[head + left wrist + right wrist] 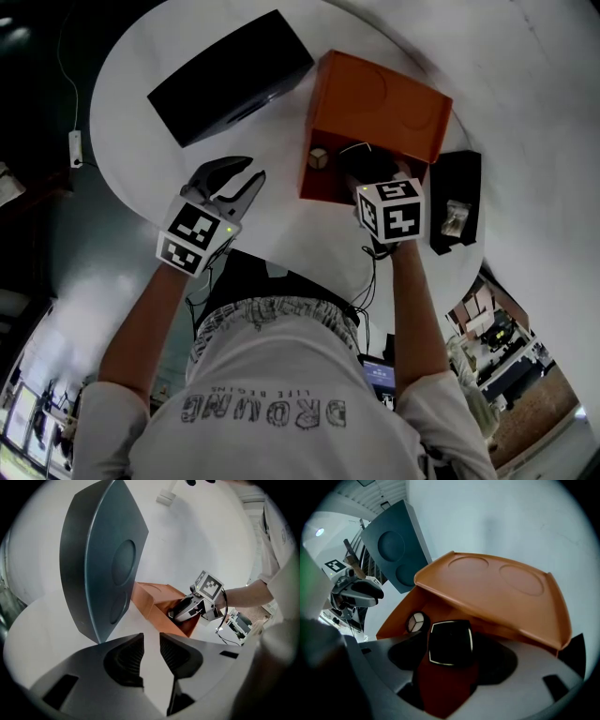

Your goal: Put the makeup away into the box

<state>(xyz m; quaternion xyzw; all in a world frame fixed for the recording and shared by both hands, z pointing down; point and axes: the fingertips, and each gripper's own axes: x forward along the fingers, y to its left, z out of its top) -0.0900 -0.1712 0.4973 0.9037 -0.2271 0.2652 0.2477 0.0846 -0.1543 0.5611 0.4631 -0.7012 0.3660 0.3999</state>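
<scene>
An orange box (375, 94) stands open on the round white table (141, 56), its lid (497, 588) tilted back. My right gripper (361, 169) reaches down into the box, shut on a square black compact (450, 642) with a silver edge. A small round compact (416, 622) with a three-part face lies on the box floor to the left; in the head view the round compact (319, 157) is near the front wall. My left gripper (246, 178) hovers over the table left of the box (154, 597). Its jaws are a little apart with nothing between them (151, 641).
A large black box (230, 75) lies on the table behind my left gripper and fills the upper left of the left gripper view (101, 559). A black tray (457, 202) with a small item sits right of the orange box. The table edge runs close in front of both grippers.
</scene>
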